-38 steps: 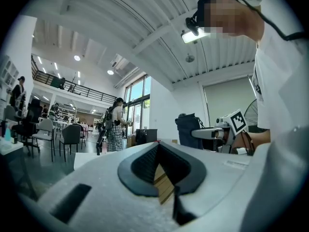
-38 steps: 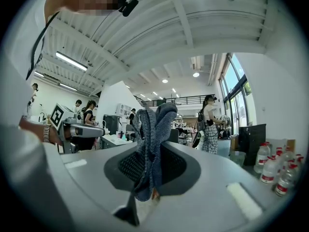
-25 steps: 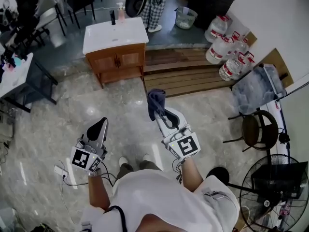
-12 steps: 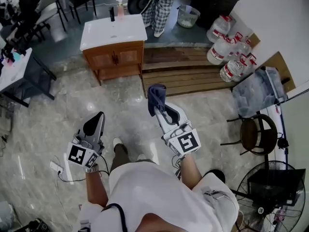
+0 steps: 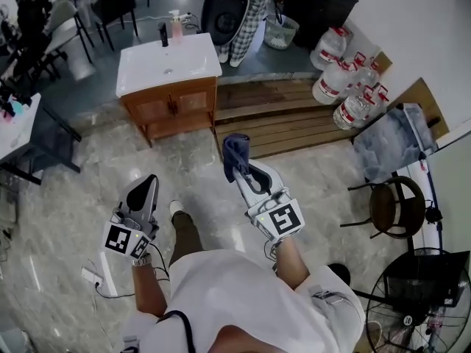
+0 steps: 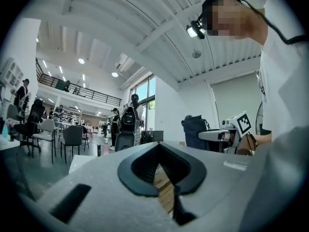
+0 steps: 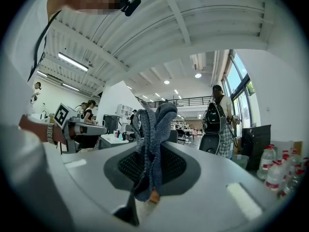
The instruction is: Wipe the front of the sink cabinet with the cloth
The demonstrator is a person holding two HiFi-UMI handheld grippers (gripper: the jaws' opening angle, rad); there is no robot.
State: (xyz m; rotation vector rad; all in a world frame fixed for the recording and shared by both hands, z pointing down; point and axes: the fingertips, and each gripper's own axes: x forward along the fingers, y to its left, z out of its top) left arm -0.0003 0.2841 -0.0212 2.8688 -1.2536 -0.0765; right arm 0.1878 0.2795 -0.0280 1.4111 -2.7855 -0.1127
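Right claw [image 5: 243, 170] clamped blue cloth [image 5: 236, 150]; left claw [image 5: 143, 191] pinched together, empty. Sink cabinet [image 5: 174, 103] stood well ahead; closing in, then pressing cloth flat on doors, seemed best.

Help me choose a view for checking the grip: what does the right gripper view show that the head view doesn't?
Only the right gripper view: the right gripper from close up, jaws shut on the cloth, whose folds stand up past the pads.
Only the head view: the wooden front of the cabinet, across the floor from the cloth and not yet touched.
Both: the cloth, the left gripper and the water bottles.
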